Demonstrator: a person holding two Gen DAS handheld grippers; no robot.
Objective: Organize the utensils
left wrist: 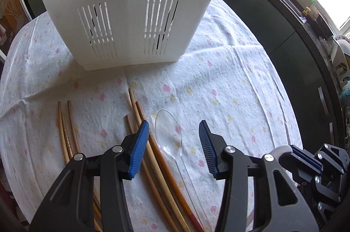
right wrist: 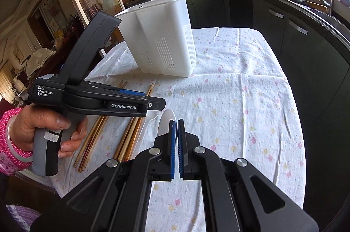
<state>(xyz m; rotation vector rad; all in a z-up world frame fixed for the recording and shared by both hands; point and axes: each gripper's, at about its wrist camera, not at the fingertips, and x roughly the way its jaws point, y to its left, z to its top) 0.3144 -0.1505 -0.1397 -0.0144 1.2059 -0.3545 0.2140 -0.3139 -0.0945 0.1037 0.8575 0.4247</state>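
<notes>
Left hand-held gripper (left wrist: 174,140) hangs half open and empty right over the clear plastic spoon (left wrist: 169,135), bowl sitting between the blue pads with neither touching, handle trailing back under the jaws toward the near bench edge, so its long axis runs along the gripper's pointing line, wooden chopsticks (left wrist: 140,122) just left; the tall white slotted plastic utensil caddy (left wrist: 131,13) stands beyond at mid-bench; right hand-held gripper (right wrist: 176,129) is clamped tight on nothing, farther off
</notes>
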